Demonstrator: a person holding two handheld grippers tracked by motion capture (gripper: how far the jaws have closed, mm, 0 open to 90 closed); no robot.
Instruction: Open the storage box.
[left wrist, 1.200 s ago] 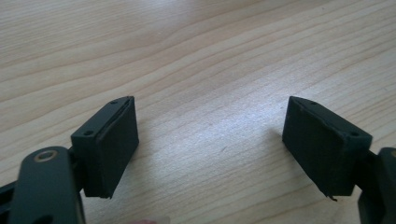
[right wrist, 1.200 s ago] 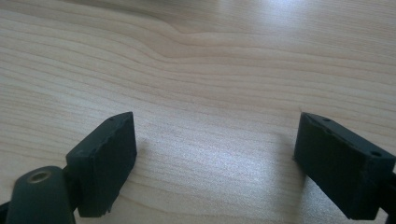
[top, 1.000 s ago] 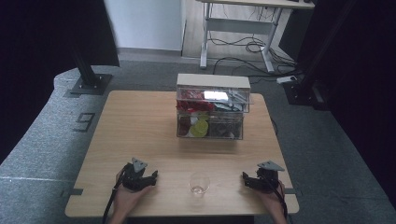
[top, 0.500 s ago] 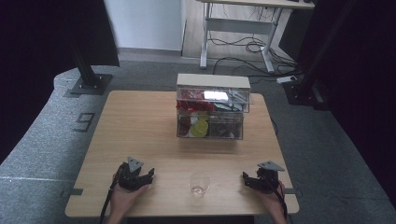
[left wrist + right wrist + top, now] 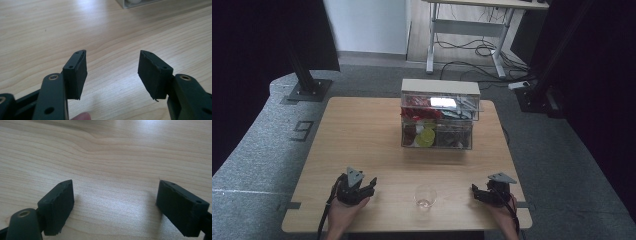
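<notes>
A small clear glass (image 5: pixel 425 196) stands near the table's front edge, between my two grippers. My left gripper (image 5: pixel 371 184) is held in a hand at the front left, pointing right and a little away from me. Its jaws (image 5: pixel 112 53) are open and have just been closing slightly, with nothing between them but bare wood. My right gripper (image 5: pixel 474 192) sits at the front right, pointing left toward the glass. Its jaws (image 5: pixel 115 182) stand wide open over bare table.
A clear plastic box (image 5: pixel 438 122) with compartments of mixed red, yellow and dark items stands at the table's far middle. The wooden table (image 5: pixel 362 135) has open room between the box and the grippers. Grey carpet, a desk frame and cables lie beyond.
My left gripper has shifted slightly left and lifted a little off the table. The right gripper and the glass have not moved.
</notes>
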